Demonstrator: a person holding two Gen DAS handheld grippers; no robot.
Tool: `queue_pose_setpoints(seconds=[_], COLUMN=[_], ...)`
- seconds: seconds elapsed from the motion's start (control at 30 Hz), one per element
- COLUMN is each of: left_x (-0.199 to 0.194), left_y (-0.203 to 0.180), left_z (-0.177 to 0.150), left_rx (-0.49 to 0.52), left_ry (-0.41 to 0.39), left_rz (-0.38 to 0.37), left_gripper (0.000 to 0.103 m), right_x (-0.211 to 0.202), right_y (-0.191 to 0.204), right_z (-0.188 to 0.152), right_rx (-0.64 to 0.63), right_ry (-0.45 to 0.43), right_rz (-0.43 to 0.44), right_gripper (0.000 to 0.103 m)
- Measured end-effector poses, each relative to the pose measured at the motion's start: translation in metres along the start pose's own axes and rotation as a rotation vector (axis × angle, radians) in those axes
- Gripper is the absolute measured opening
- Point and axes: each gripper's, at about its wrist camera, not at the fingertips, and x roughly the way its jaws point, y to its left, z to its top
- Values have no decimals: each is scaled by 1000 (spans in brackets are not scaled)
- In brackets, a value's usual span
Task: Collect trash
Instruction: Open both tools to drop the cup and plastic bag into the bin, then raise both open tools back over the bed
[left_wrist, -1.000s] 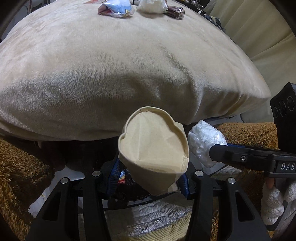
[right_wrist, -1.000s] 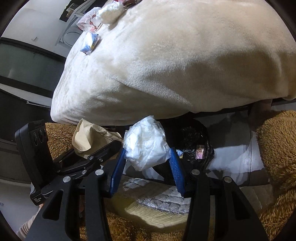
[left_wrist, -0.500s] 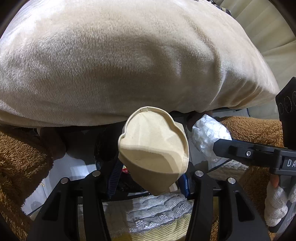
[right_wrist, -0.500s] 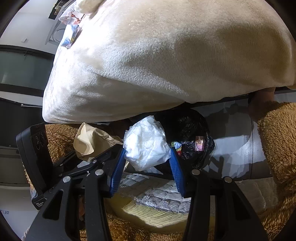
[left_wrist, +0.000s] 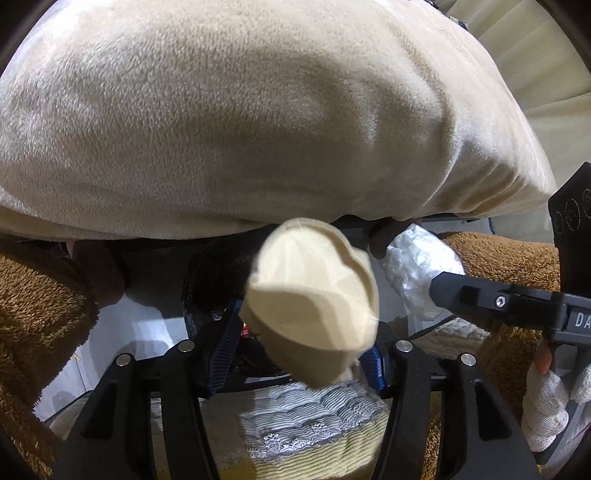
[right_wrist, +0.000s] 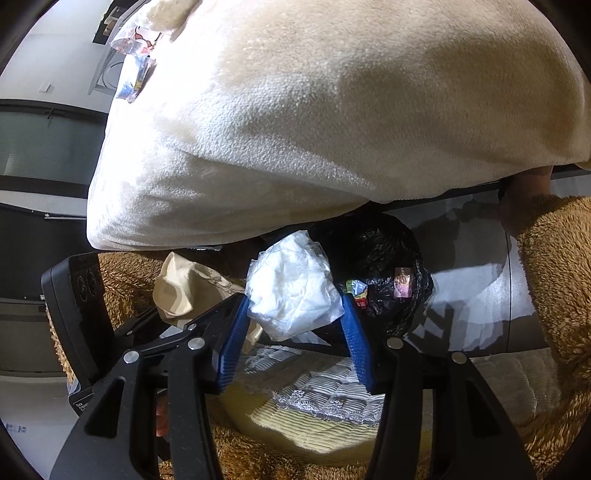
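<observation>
Left gripper: beige paper cup being gripped between jaws, crushed, above black trash bag. Right gripper: crumpled white plastic wrapper being clamped just beside bag mouth, under cream blanket edge. Risk being judged: light wrapper being dropped short of opening, or being snagged on blanket overhang. More wrappers being left on blanket.

We cannot make out the blurred beige paper cup, which hides most of the black trash bag. At eleven o'clock, wrappers sit too small to read, cut by the edge.
</observation>
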Motion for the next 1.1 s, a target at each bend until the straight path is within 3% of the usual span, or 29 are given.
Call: queue_pose_setpoints(seconds=[0.07, 0.63, 1.1], left_x=[1, -10, -56], left_y=[2, 10, 4], left_z=[-1, 0, 8], left_rx=[-17, -55, 1], left_ry=[6, -27, -172], left_rz=[0, 3, 19], left_gripper=[68, 68, 68], right_x=[0, -16, -62], right_y=[-2, 5, 35], right_z=[0, -2, -12], right_rx=[15, -33, -219], right_ry=[1, -73, -319], right_rz=[-3, 13, 20], right_gripper=[58, 58, 58])
